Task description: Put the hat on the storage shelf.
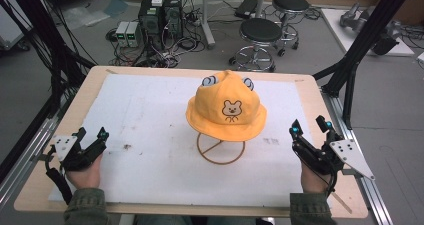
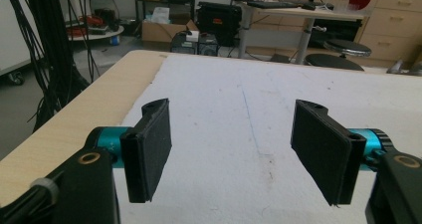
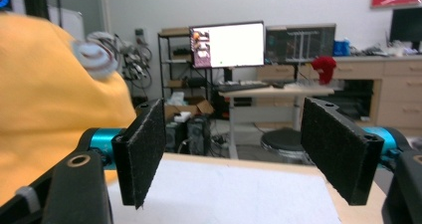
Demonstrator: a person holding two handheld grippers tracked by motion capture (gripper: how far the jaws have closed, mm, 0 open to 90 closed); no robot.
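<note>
While my left gripper (image 1: 91,136) and right gripper (image 1: 310,126) both gape empty, the orange bear-face hat (image 1: 226,107) sits mid-table on a wire stand (image 1: 220,149); right gripper view catches its grey ear (image 3: 93,53) close up.

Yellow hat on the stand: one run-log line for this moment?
yellow bear hat: on wire stand, untouched | left gripper: open, empty, left of hat | right gripper: open, empty, right of hat
</note>
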